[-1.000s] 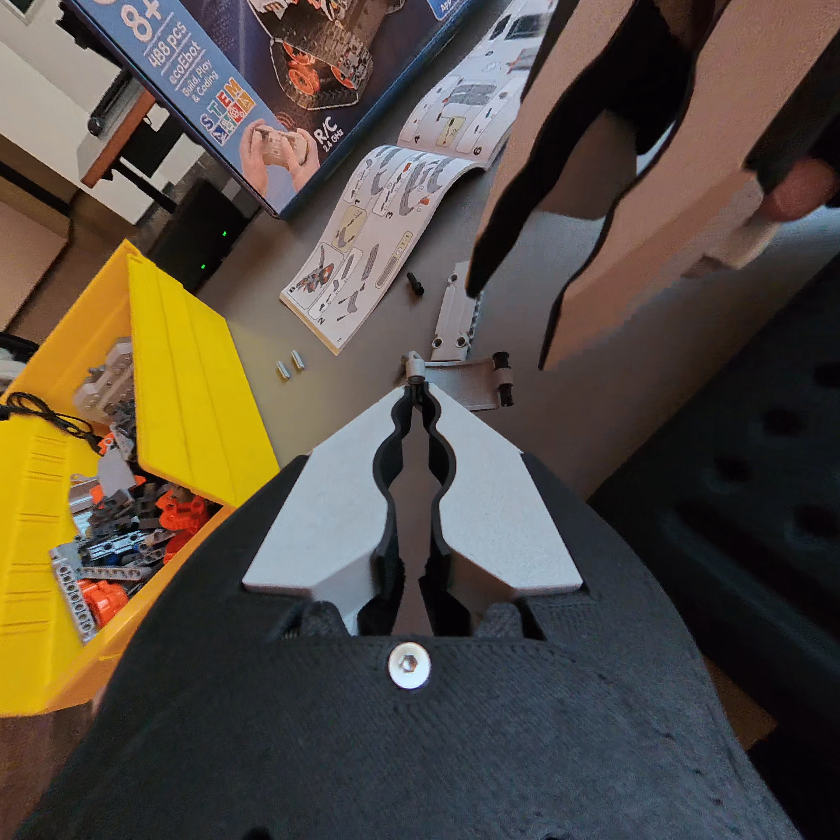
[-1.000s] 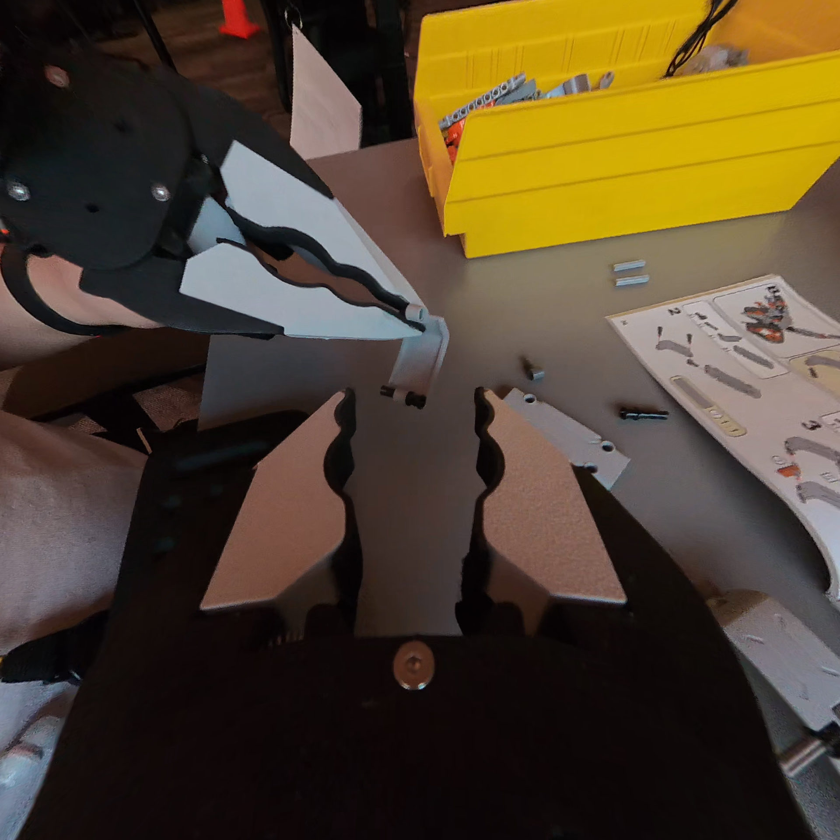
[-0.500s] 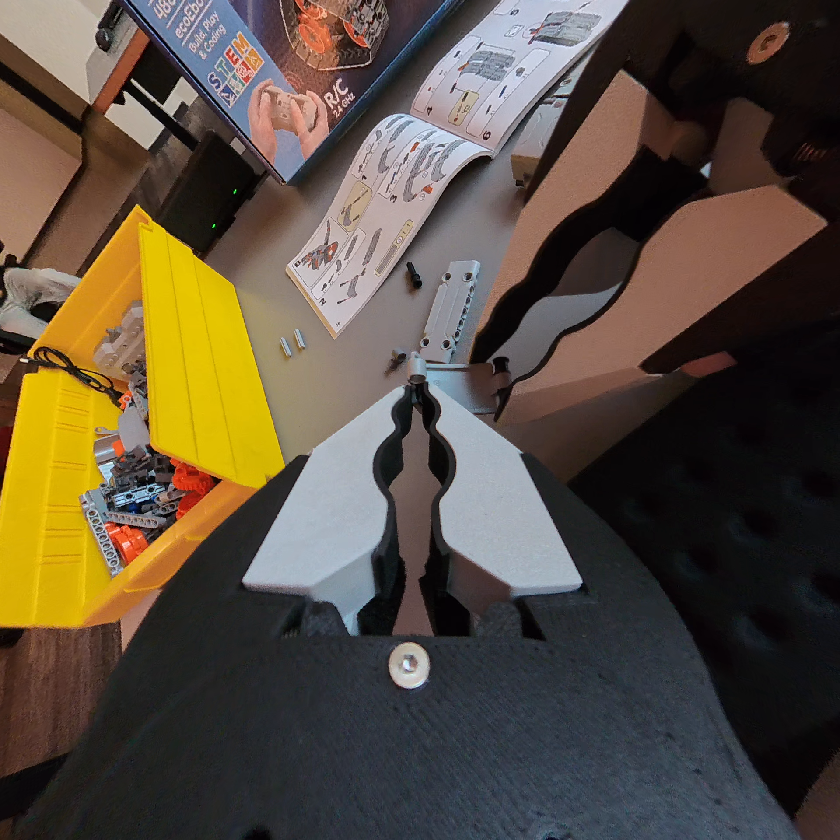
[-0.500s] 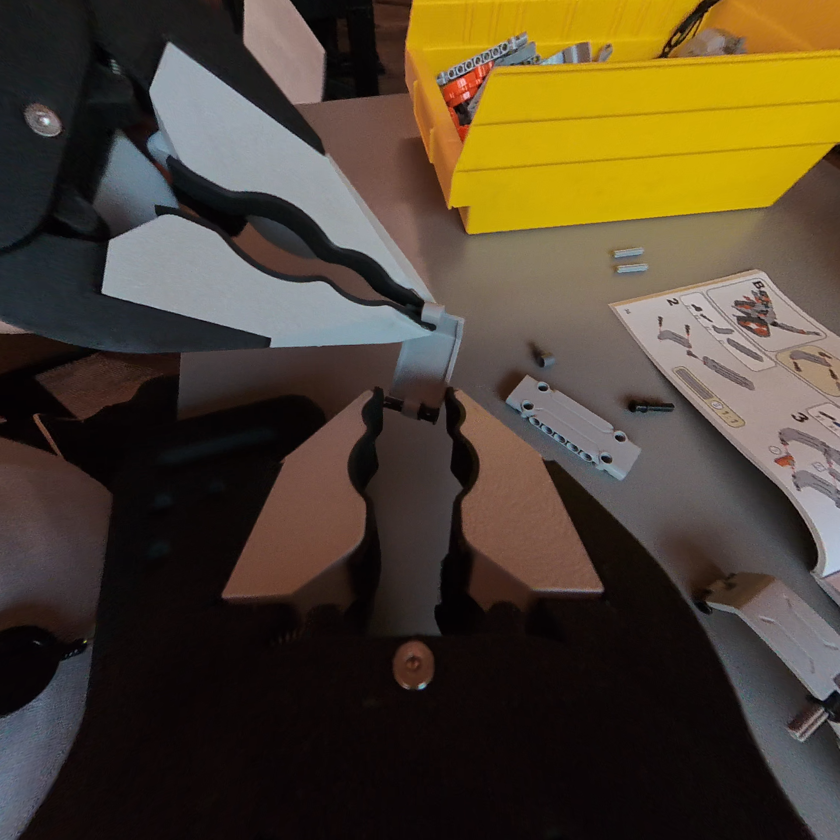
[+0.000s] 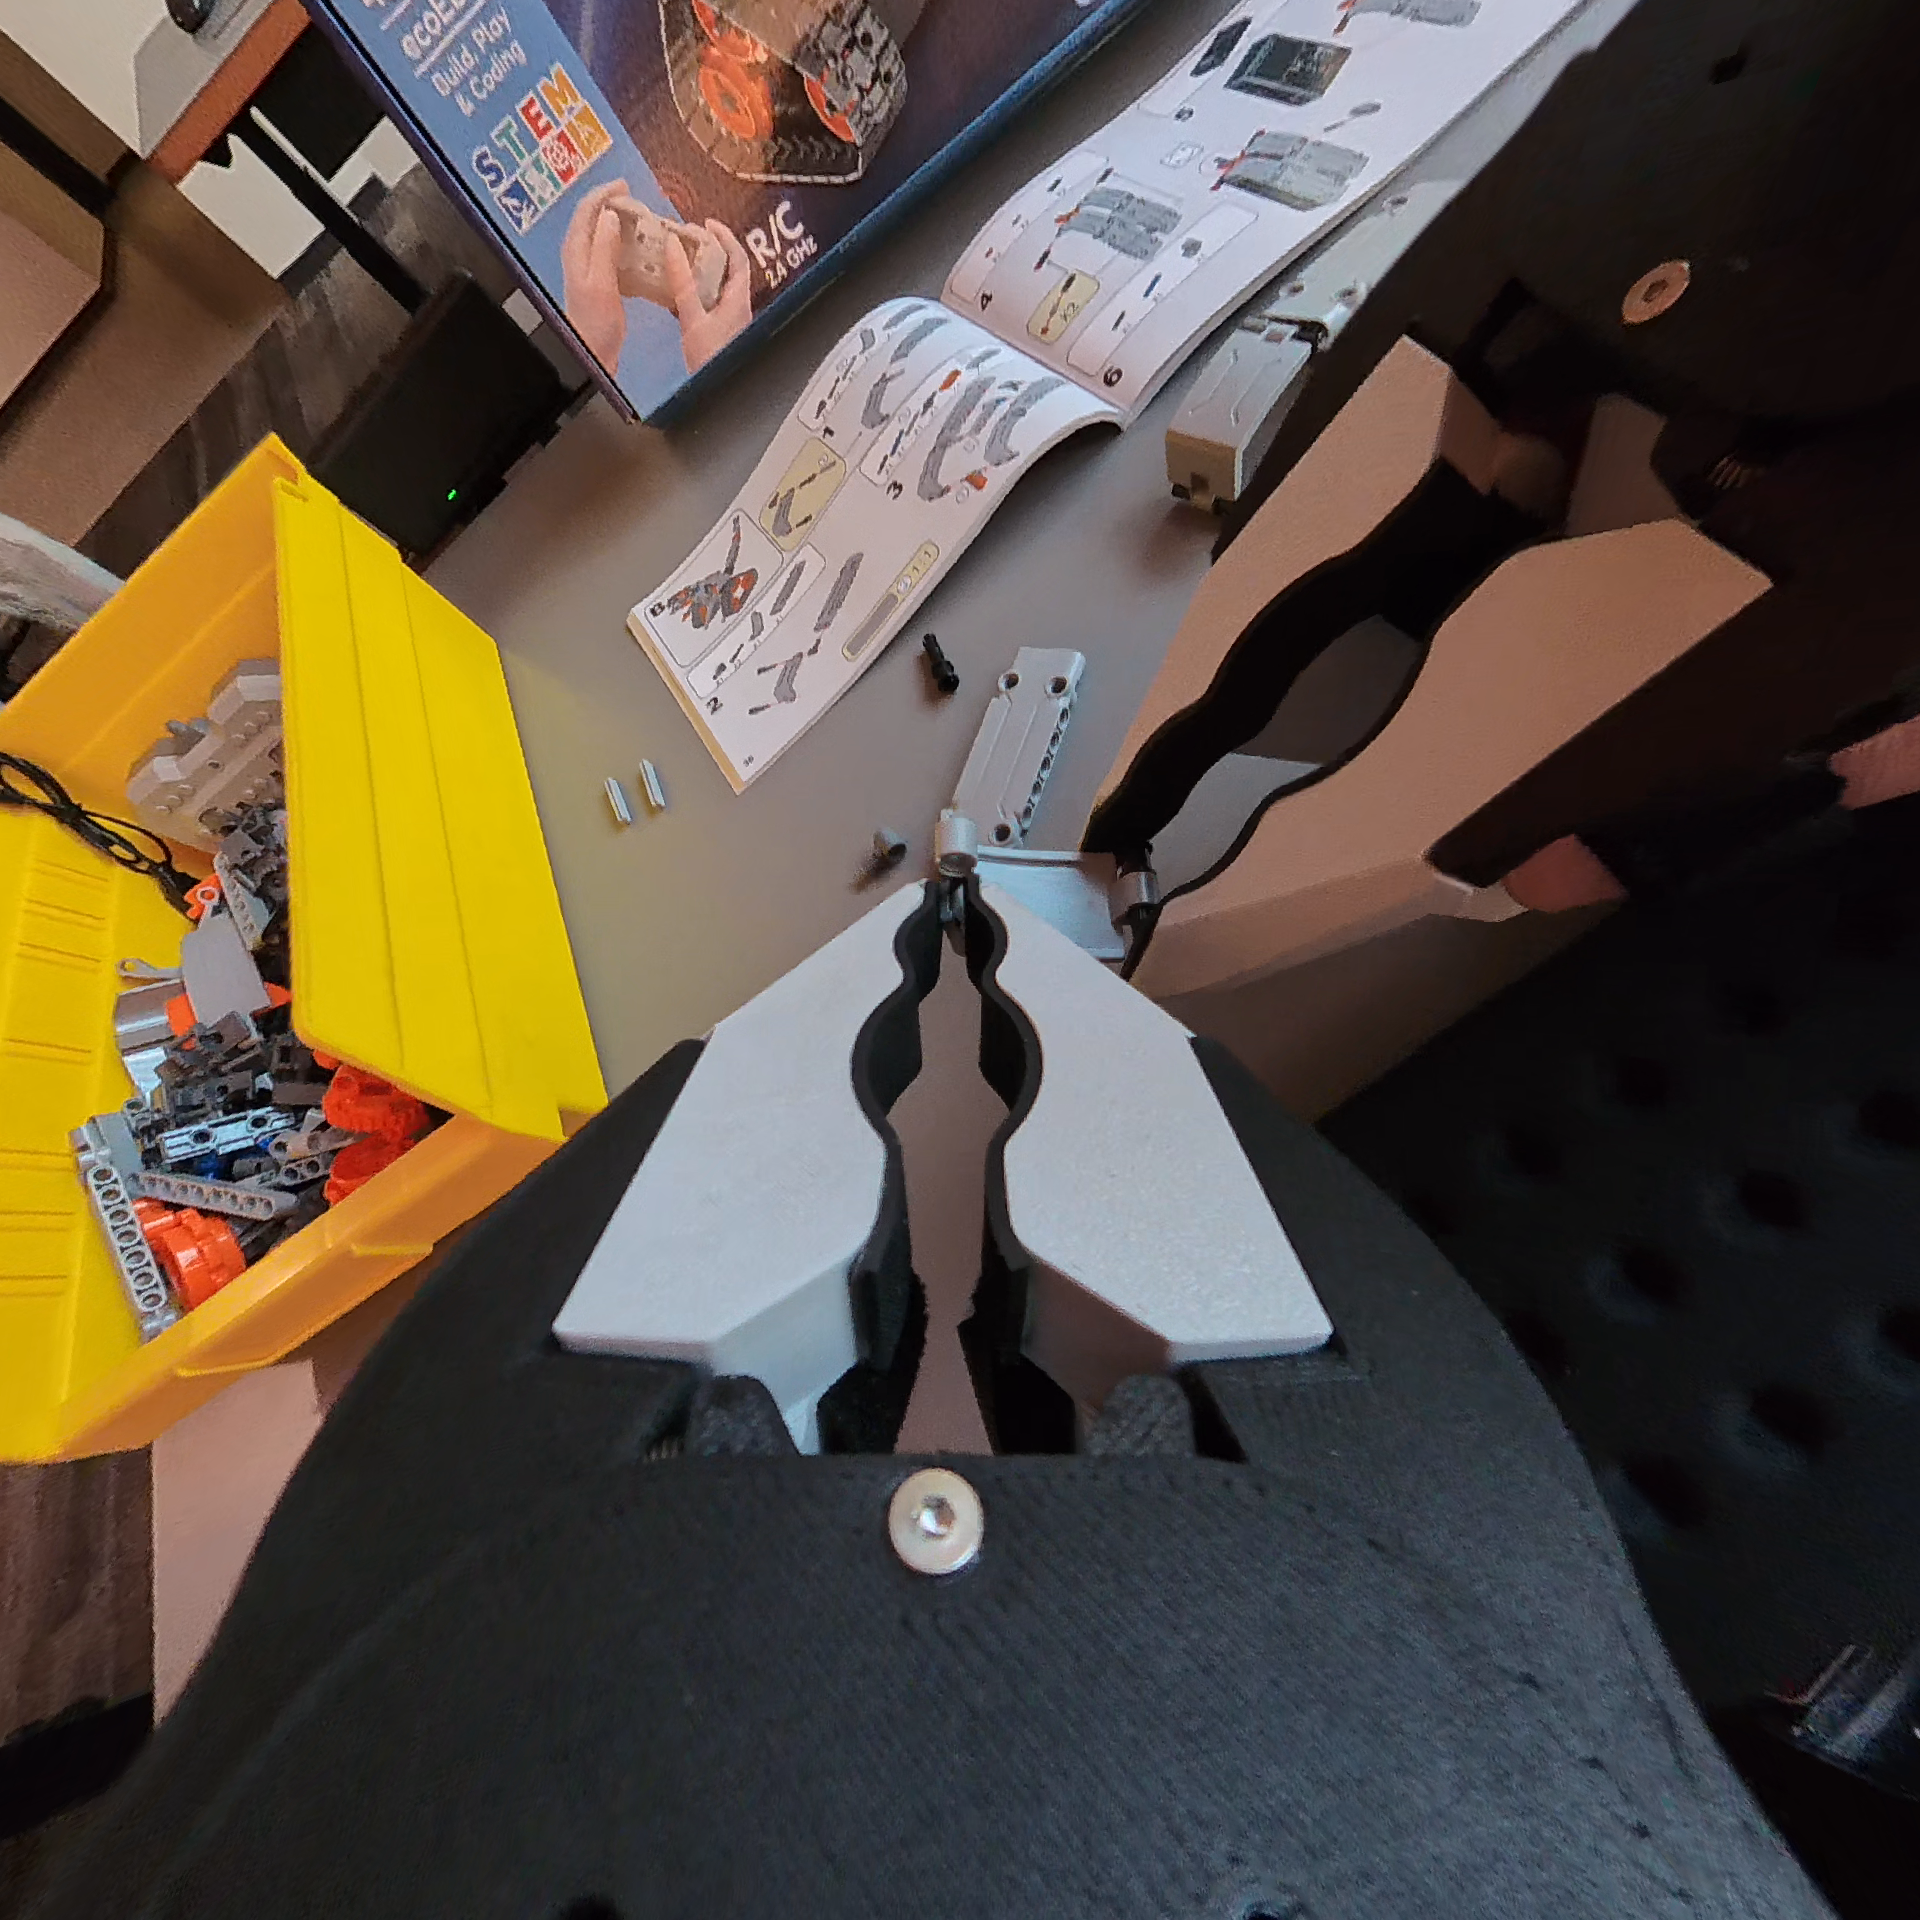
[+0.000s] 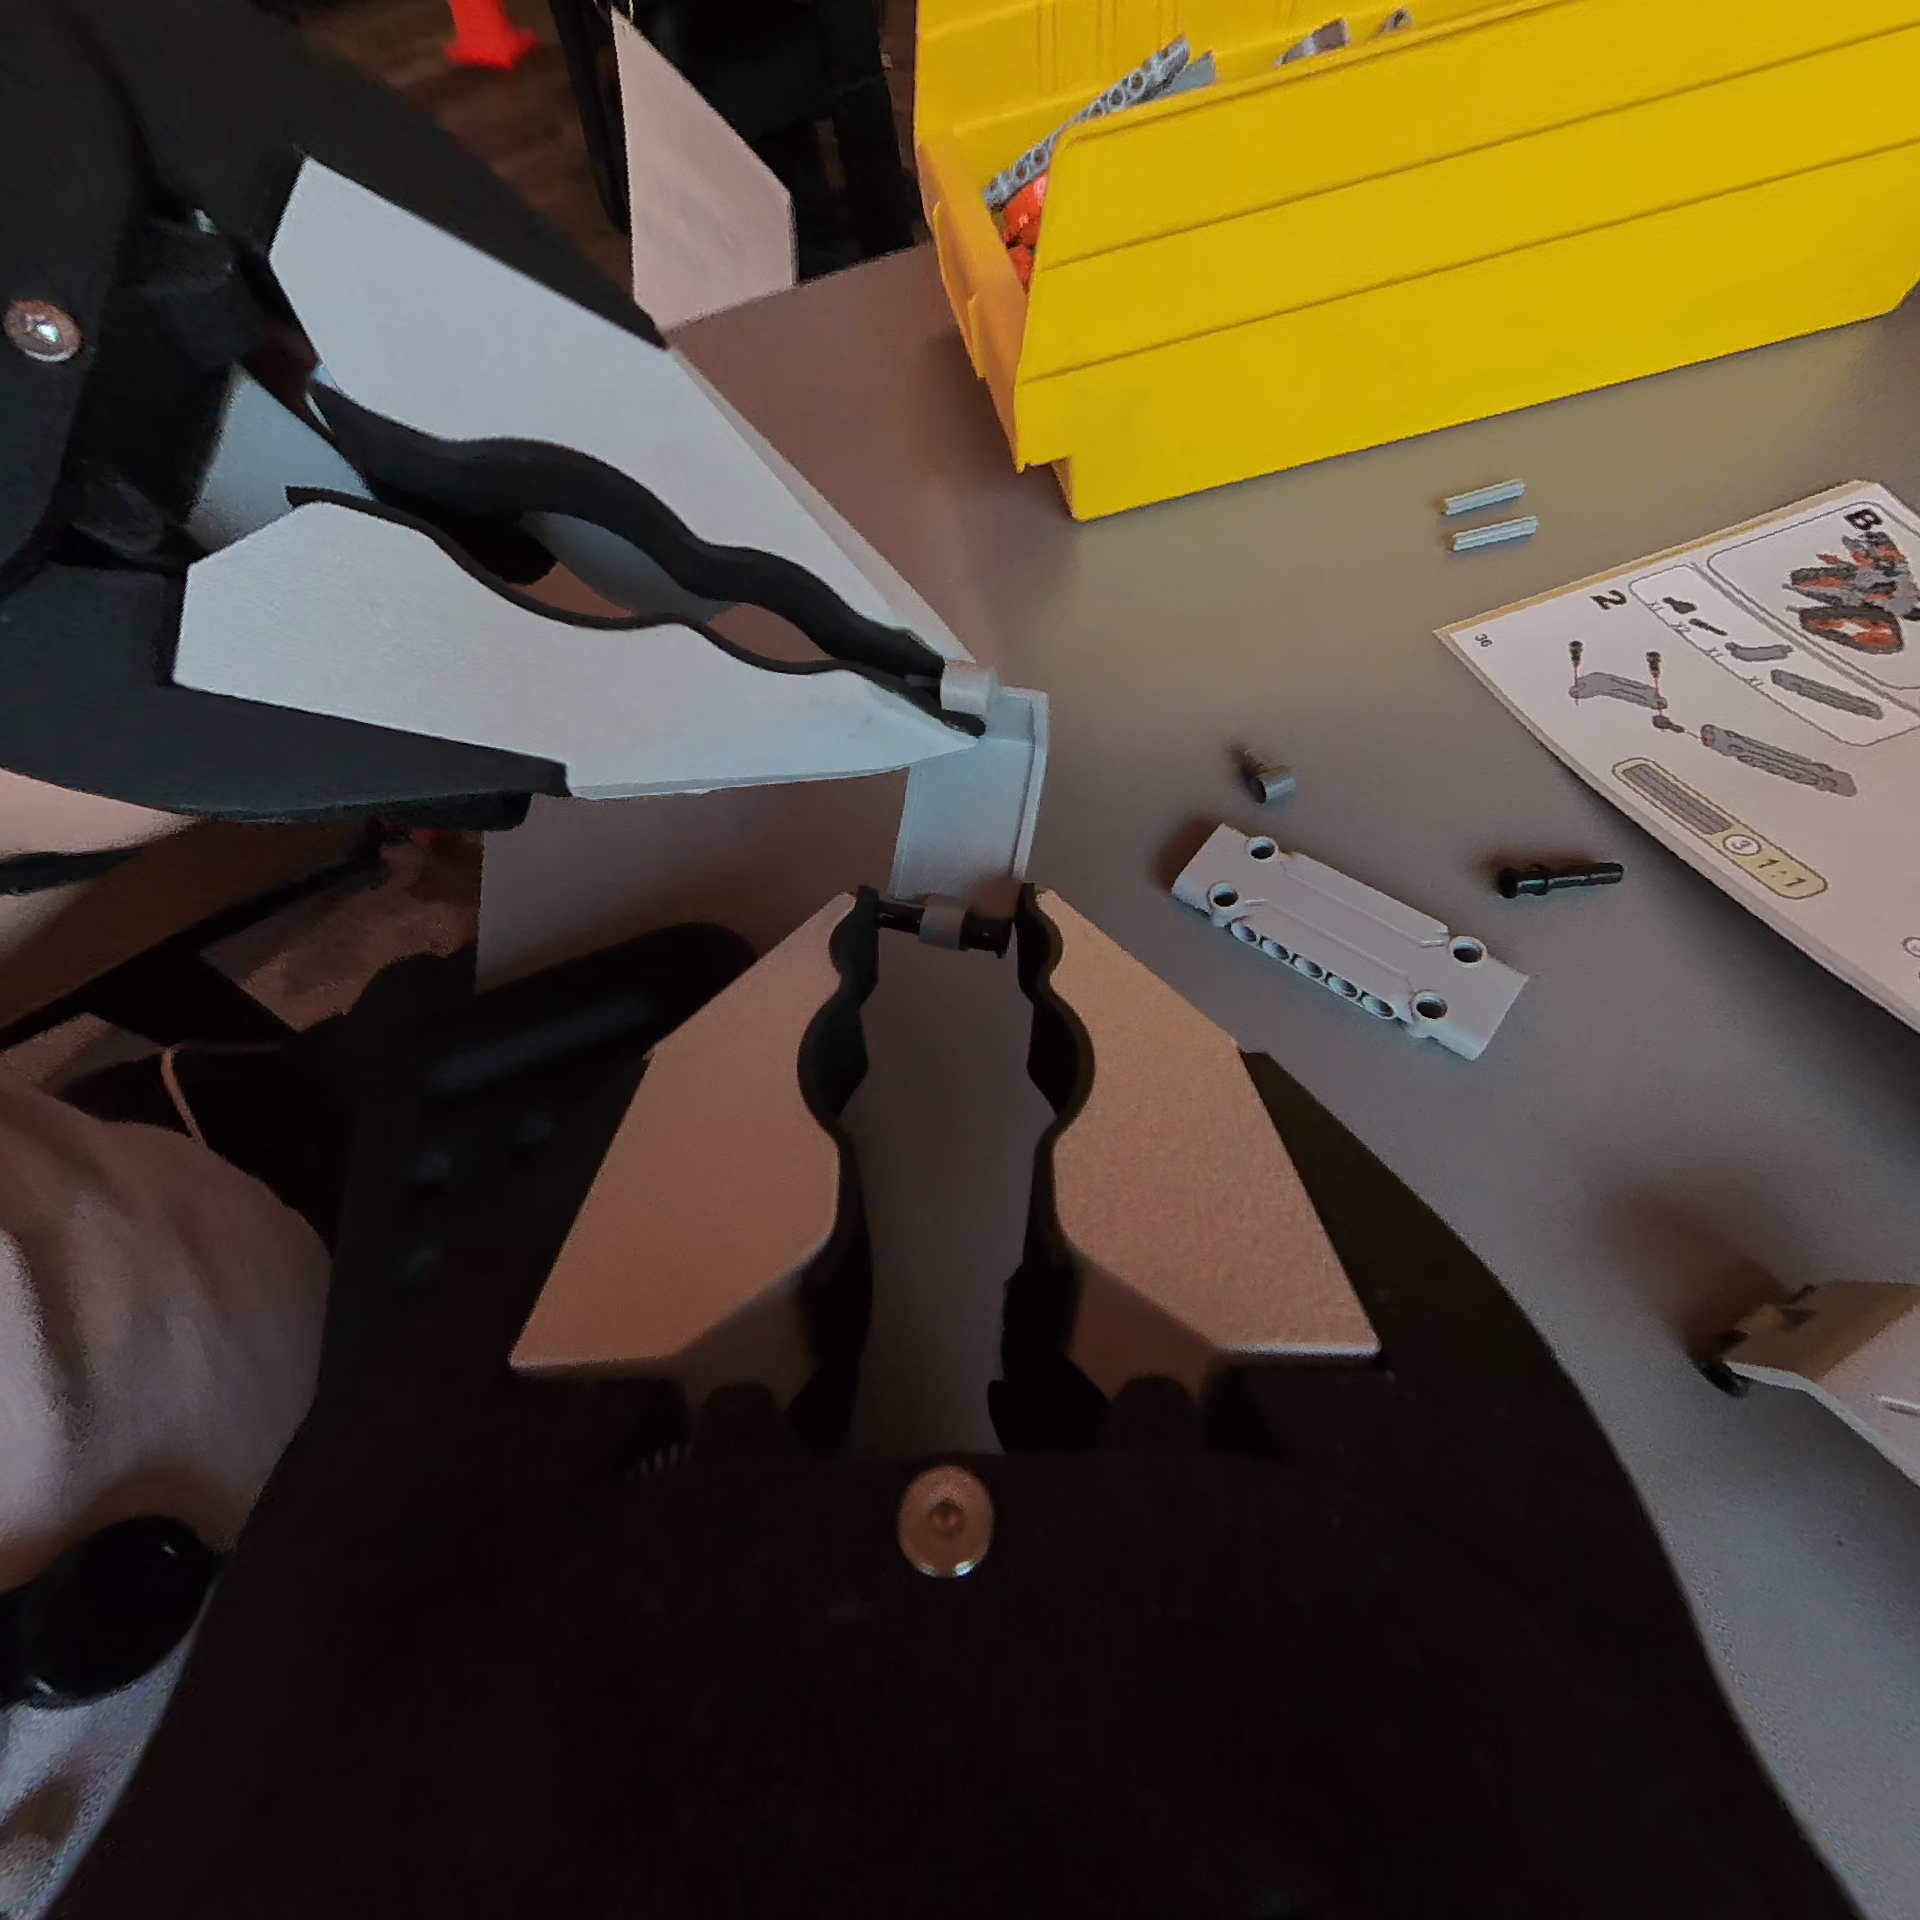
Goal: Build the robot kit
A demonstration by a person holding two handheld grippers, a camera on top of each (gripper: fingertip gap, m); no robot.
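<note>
My left gripper (image 5: 951, 883) is shut on one corner of a small curved grey panel (image 5: 1049, 883), held above the grey table. In the right wrist view the left gripper (image 6: 961, 707) comes in from the upper left and the panel (image 6: 971, 810) hangs from its tips. My right gripper (image 6: 940, 920) has its two tips against the ends of a short black pin with a grey bush (image 6: 940, 923) at the panel's lower end. In the left wrist view the right gripper (image 5: 1132, 883) reaches in from the right.
On the table lie a flat grey holed plate (image 6: 1351, 951), a black pin (image 6: 1558, 878), a small grey bush (image 6: 1268, 779), two short grey rods (image 6: 1486, 514) and an open instruction booklet (image 6: 1766, 727). A yellow bin (image 6: 1455, 260) of parts stands behind them. A blue kit box (image 5: 675, 156) stands behind the booklet. Left and right tips are no more than a few centimetres apart.
My right gripper has moved up to the panel and narrowed from wide open until its tips close on the black pin. My left gripper has kept its hold on the panel.
</note>
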